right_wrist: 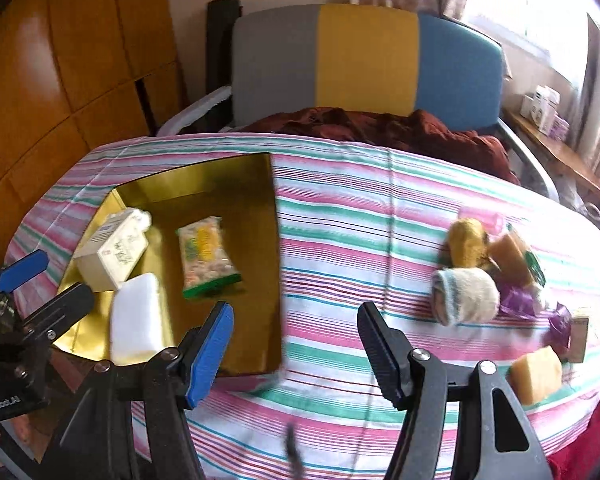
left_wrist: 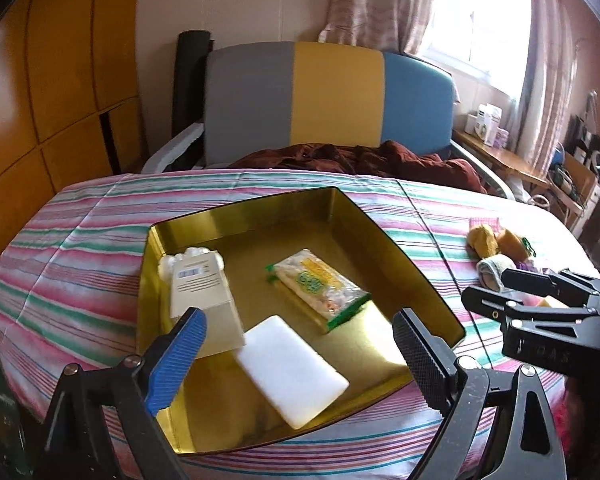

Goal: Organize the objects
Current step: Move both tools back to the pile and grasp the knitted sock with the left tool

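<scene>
Three in tray: white box (left_wrist: 198,300), snack packet (left_wrist: 318,286), white slab (left_wrist: 292,368), all lying in gold tray (left_wrist: 340,208) at frame centre.
Left gripper (left_wrist: 300,340): spread wide, nothing between.
Right gripper (right_wrist: 296,344): spread, empty, above striped cloth (right_wrist: 340,240).
Pile: rolled sock (right_wrist: 466,296), yellow block (right_wrist: 536,376), right of frame.
Next, likely: sock, nearest; straddle squarely, close gently, soft.

Gold tray (left_wrist: 400,248) on pink/green/white striped sheet (left_wrist: 80,240). White block (left_wrist: 292,368), cream box (left_wrist: 204,304), green-edged snack bag (left_wrist: 320,288). Headboard (left_wrist: 328,96) grey/yellow/blue.
</scene>
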Demonstrator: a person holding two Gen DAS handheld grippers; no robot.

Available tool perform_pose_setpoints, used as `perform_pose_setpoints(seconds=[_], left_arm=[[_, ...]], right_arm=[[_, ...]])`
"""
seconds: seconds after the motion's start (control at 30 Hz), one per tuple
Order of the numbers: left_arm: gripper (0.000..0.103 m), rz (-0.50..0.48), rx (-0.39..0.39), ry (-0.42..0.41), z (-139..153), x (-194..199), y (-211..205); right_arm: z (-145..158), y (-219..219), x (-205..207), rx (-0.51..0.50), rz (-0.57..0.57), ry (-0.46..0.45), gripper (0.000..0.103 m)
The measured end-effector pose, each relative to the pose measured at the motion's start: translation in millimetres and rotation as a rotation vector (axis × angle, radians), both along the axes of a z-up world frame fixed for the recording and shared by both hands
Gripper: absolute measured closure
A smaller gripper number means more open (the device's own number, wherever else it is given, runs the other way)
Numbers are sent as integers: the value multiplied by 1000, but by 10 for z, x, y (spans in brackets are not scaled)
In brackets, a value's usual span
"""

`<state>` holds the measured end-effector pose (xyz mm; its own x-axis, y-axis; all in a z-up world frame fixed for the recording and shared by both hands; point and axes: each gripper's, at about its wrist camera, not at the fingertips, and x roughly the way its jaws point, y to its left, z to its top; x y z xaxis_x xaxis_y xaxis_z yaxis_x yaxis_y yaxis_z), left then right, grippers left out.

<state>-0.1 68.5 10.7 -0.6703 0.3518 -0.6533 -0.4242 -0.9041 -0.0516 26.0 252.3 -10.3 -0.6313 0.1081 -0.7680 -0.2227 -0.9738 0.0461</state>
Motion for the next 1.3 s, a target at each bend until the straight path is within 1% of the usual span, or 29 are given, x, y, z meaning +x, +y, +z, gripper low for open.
perform_pose_setpoints(seconds=[0.2, 0.3, 0.4, 0.57, 0.67, 0.73, 0.8, 0.87, 0.9, 0.97, 1.0, 1.03, 1.17, 1.3], left_arm=[[8, -75, -16, 0, 2, 51, 241], [8, -122, -15, -4, 5, 94, 361], [8, -163, -19, -9, -3, 133, 464], [8, -200, -33, -28, -57, 158, 588], [8, -217, -43, -38, -81, 167, 645], [8, -230, -47, -42, -84, 171, 693], [8, -246, -53, -43, -79, 175, 762], [8, -274, -65, -41, -76, 195, 864], [8, -293, -72, -38, -72, 209, 935], [6, -319, -81, -39, -72, 213, 1053], [6, -334, -84, -40, -71, 219, 1122], [5, -355, -88, -42, -70, 229, 1221], [4, -419, -103, -46, -82, 251, 1555], [4, -486, -146, -35, -140, 246, 1973]], right_arm=[[-45, 389, 136, -5, -90, -19, 38], [-55, 635, 209, -8, -143, -38, 38], [-24, 921, 313, -18, -209, -38, 38], [103, 1473, 527, -27, -348, -14, 38], [143, 1861, 671, -34, -453, 5, 38], [118, 2123, 782, -46, -536, 15, 38], [31, 2365, 906, -71, -620, 15, 36], [-83, 2546, 1053, -126, -689, 26, 32], [-150, 2632, 1117, -169, -721, 33, 29], [-261, 2760, 1208, -271, -768, 31, 29], [-282, 2803, 1254, -313, -783, 47, 29], [-285, 2834, 1289, -334, -792, 62, 29], [-326, 2892, 1353, -397, -804, 77, 29], [-346, 2865, 1361, -420, -794, 80, 28]])
